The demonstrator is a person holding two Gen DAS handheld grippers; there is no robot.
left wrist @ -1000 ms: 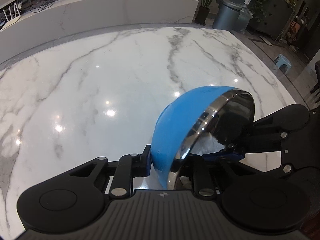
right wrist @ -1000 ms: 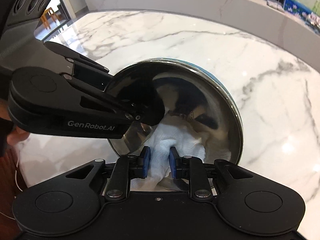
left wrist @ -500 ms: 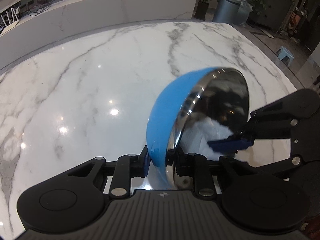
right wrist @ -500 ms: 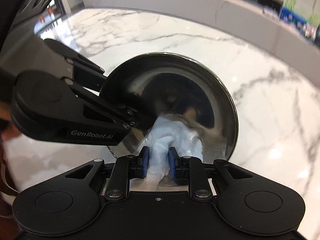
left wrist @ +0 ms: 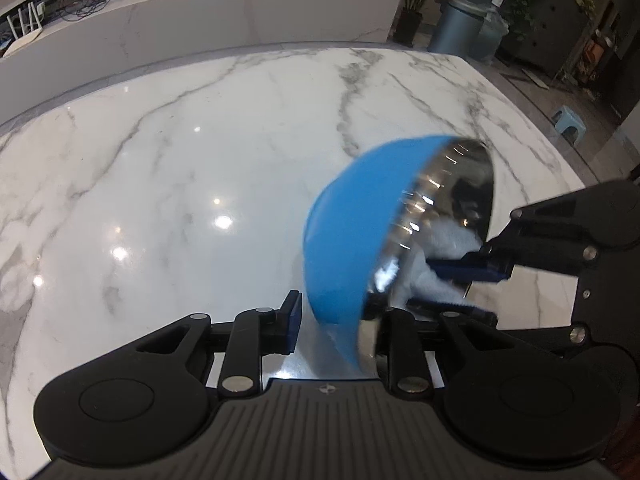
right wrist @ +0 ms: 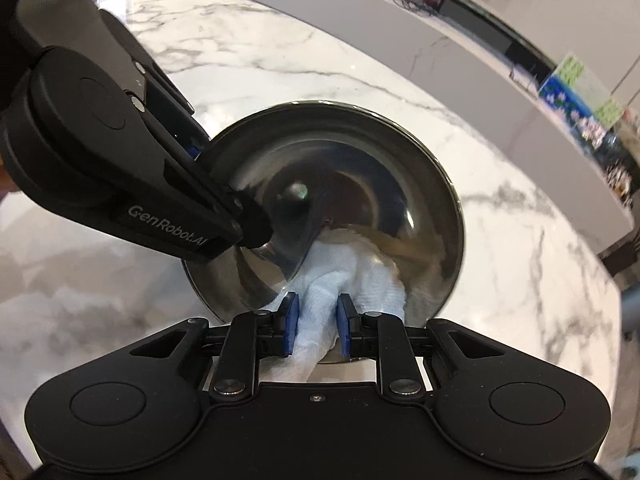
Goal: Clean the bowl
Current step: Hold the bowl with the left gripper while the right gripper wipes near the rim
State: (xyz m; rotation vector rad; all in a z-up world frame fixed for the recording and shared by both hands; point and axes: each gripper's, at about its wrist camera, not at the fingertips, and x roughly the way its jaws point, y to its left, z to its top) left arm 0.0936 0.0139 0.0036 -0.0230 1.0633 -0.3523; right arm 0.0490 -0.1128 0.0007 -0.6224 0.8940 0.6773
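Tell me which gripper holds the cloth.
The right gripper, its pads pinching the white cloth inside the bowl. The left gripper carries no cloth: its jaws have just been opening, with the bowl's rim between them.

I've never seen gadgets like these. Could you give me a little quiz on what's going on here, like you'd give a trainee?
1. What does the right gripper pinch between its pads?
2. True or false: the bowl sits flat, opening upward, on the marble table.
3. The bowl's outside is: A red, B blue, C green.

Key: 1. A white cloth, pushed into the bowl. 2. False: it is tipped on its side. 3. B.
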